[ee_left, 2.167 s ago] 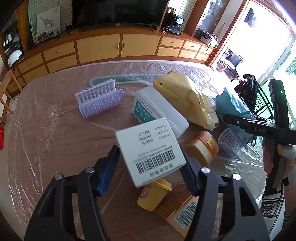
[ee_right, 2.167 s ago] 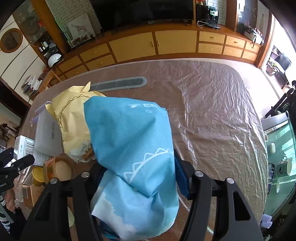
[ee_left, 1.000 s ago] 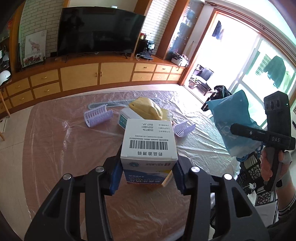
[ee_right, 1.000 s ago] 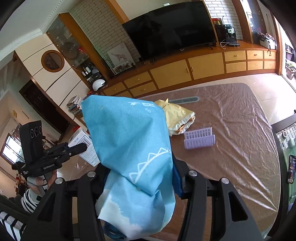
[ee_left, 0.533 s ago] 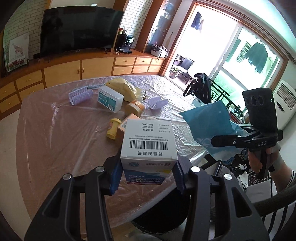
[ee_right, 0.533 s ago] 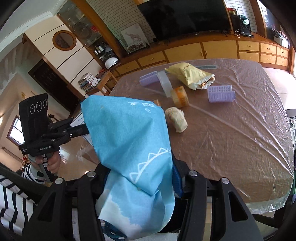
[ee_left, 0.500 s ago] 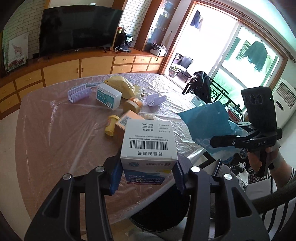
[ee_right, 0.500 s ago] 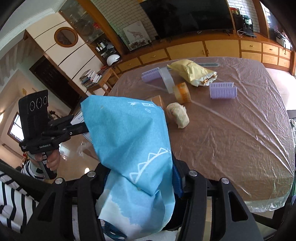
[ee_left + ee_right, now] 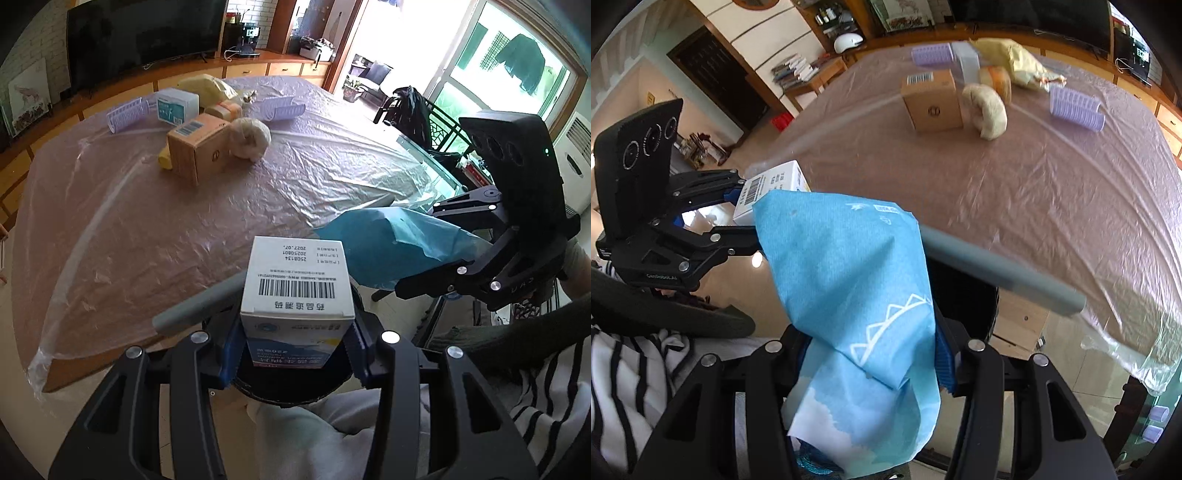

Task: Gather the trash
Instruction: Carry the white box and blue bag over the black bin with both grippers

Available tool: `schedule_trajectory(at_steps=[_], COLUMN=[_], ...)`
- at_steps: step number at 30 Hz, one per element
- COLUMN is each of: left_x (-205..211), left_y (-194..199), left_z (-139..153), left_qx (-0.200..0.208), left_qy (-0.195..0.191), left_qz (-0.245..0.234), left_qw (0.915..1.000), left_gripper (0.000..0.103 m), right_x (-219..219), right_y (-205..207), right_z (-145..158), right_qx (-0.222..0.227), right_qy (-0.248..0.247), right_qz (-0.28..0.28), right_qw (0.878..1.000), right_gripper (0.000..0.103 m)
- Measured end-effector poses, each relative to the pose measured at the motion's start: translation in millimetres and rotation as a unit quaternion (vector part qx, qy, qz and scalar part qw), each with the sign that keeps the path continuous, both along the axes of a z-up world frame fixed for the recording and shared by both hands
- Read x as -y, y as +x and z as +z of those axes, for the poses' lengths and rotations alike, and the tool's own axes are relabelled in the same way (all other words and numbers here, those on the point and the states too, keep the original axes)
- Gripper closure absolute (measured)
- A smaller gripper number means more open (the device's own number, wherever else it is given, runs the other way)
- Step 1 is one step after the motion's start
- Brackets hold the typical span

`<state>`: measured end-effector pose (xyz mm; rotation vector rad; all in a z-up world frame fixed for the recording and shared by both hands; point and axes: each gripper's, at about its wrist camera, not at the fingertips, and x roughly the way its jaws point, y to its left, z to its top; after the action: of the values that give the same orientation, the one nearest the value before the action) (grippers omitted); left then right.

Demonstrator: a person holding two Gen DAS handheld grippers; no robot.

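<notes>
Hanging off the near edge of the desk (image 9: 110,229), the left gripper (image 9: 295,354) has its fingers clamped on a white barcoded carton (image 9: 297,284), held directly above a round black bin (image 9: 291,387). The right gripper (image 9: 871,365) has its fingers pinched on a crumpled blue wrapper (image 9: 849,280), just beside the carton. Both pieces look ready to drop. The likely trouble is a miss: the light wrapper could drift or cling to a fingertip pad and land on the floor. The carton could clip the bin's rim and tumble out. Crowded grippers might also knock each other on release.
</notes>
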<state>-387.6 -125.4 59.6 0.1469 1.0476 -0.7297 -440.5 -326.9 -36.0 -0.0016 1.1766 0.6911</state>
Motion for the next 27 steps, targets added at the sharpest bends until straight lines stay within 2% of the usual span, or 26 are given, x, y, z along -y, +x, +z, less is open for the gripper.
schedule_trajectory(at_steps=[5,10,19,22,27], left_x=[2,4,8,9,13], left_y=[-11,-12,-18,-18,-16], left_z=[-25,-42,-68,-76,-85], left_qx=[-0.016,-0.024,-0.037,-0.044,-0.048], left_qy=[0.021,0.03,0.044,0.048,0.057], left_qz=[0.013,0.024,0.032,0.036,0.042], left_qw=[0.9996,0.999,0.9978,0.9972,0.9964], left_gripper=[0.055,0.055,0.055,0.055,0.055], right_x=[-1,-8,-19,-20,-13], right_y=[-8,-10,-7,-9,2], right_z=[-24,-39,-71,-82,-97], right_qx=[-0.022,-0.025,-0.048,-0.064,-0.08], right_qy=[-0.017,-0.029,-0.007,-0.015,-0.017], right_qz=[-0.003,0.005,0.01,0.008,-0.031], right_qw=[1.0,0.999,0.999,0.998,0.996], right_gripper=[0.052,0.054,0.058,0.059,0.059])
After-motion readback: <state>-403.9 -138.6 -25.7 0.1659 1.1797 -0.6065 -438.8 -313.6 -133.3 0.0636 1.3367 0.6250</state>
